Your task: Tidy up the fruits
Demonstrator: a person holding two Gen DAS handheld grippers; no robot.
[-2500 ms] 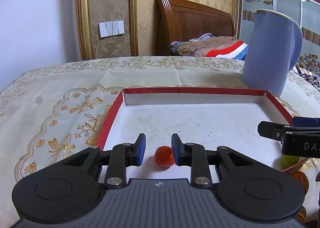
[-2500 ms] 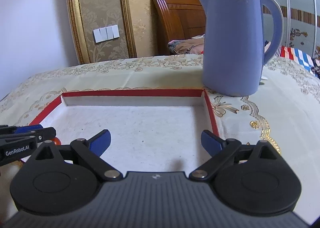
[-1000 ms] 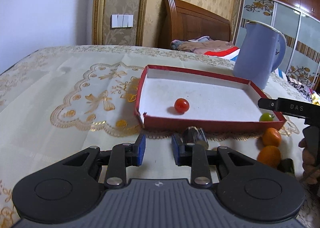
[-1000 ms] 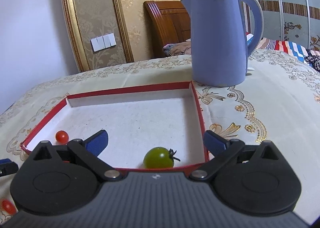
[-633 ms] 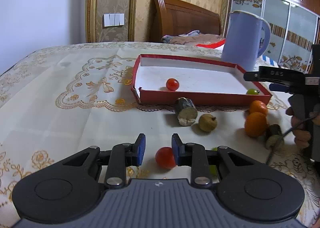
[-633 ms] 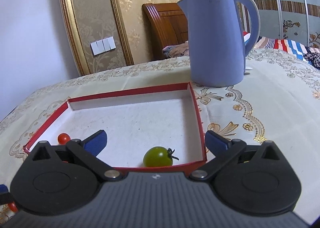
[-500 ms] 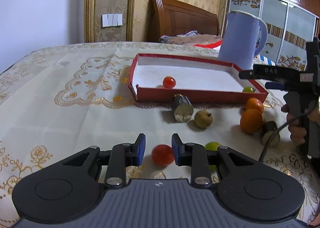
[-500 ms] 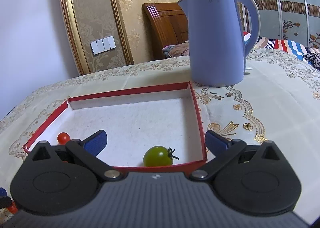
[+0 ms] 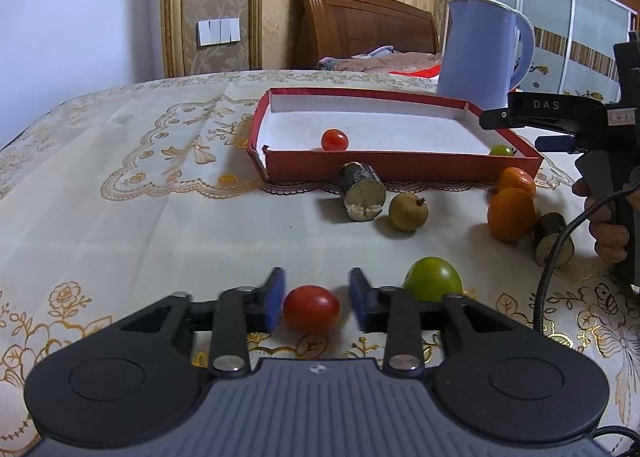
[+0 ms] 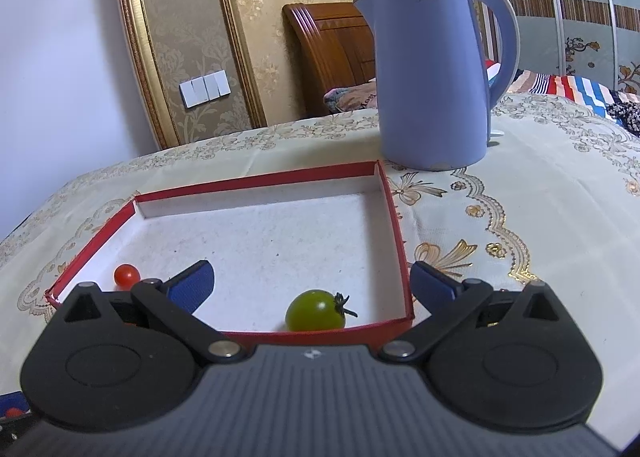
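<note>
Left wrist view: my left fingers (image 9: 316,303) are straddling a red tomato (image 9: 311,308) on the counter (image 9: 120,225), pads not yet touching it. My right fingers (image 10: 312,284) are hanging released over the red tray (image 10: 394,213) beside a green tomato (image 10: 315,310).

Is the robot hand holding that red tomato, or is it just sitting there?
Not held yet. The red tomato sits on the tablecloth between the left gripper's open blue fingers, with a gap on each side. The right gripper is open and holds nothing.

An embroidered tablecloth (image 9: 120,217) bears a red tray (image 9: 400,169), kettle (image 9: 480,53), loose fruits and log pieces.
</note>
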